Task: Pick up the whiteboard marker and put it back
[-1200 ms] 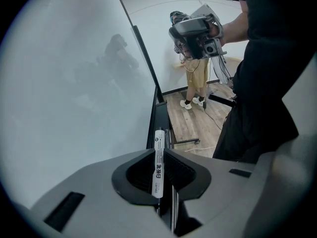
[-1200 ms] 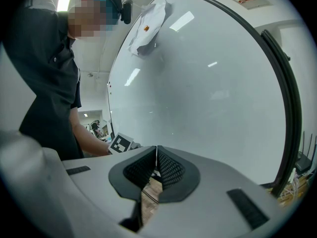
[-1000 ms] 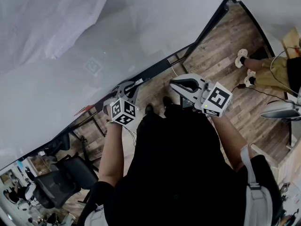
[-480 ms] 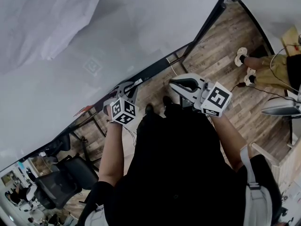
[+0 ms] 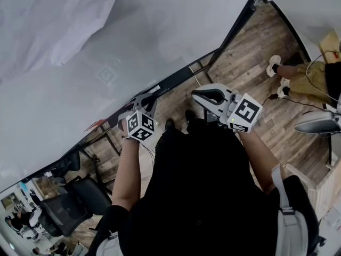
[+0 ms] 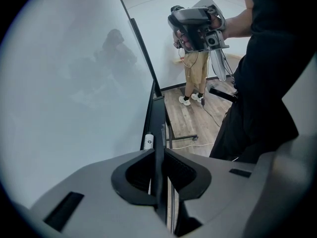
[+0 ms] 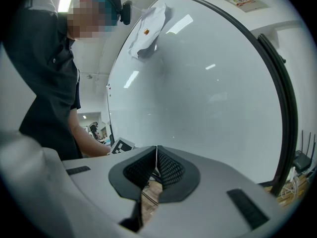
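Observation:
A white whiteboard marker [image 6: 148, 141] with a dark print lies on the black tray [image 6: 156, 113] under the whiteboard [image 5: 106, 47]. In the head view the marker [image 5: 153, 94] sits right at the tips of my left gripper [image 5: 145, 98]. That gripper [image 6: 159, 150] points down at the tray. Its jaws stand a narrow gap apart, and only the dark tray rail shows through the gap. The marker is just ahead and left of the left pad, partly hidden behind it. My right gripper [image 5: 195, 94] hangs level in front of the board, apart from the tray. Its pads [image 7: 156, 150] are shut on nothing.
A sheet of paper [image 7: 148, 29] is pinned high on the board. Another person in khaki trousers and white shoes [image 5: 278, 67] stands on the wood floor at the right, with cables nearby. Office chairs [image 5: 69, 201] stand at the lower left. The board's stand legs [image 6: 181, 133] reach over the floor.

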A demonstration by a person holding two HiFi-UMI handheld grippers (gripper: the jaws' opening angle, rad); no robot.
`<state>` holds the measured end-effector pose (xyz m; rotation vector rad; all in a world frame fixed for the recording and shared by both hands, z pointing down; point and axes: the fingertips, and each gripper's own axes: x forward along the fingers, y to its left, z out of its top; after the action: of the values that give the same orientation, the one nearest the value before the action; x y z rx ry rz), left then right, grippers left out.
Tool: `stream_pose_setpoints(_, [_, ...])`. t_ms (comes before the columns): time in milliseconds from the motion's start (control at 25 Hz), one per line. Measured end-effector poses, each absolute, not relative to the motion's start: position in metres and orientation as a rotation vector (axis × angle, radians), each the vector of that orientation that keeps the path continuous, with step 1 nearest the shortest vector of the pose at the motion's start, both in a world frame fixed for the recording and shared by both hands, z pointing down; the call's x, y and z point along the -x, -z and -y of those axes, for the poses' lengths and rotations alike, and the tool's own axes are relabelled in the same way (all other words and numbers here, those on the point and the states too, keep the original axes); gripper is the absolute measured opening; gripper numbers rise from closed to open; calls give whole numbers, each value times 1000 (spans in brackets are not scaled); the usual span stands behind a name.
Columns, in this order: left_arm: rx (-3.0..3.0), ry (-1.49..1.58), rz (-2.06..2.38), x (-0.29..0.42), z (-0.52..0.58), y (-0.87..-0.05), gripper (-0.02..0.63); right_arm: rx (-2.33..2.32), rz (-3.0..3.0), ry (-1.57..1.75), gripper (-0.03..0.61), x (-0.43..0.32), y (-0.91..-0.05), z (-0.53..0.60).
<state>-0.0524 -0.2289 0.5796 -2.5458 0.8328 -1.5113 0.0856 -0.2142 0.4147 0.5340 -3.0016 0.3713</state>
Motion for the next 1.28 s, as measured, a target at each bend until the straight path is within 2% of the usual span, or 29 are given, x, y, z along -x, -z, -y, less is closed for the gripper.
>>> stream_pose_setpoints(560, [2620,1361,-915,40,227,-551,67,-504,3011,-352,20,-81,-411,212])
stream_pose_setpoints(880, [2687,1128,-1054,33,222,-502,17,-439,3022,-307,21,-74,-400,213])
stream_pose_setpoints(1040, [2813,881,-1182,30,218,-472,12,-388,3038,-282,20,-68,-393,214])
stream_pose_setpoints(1280, [3009,279,-1420,41,207,-418,12,-305,3052,-243,21,-60,-381,213])
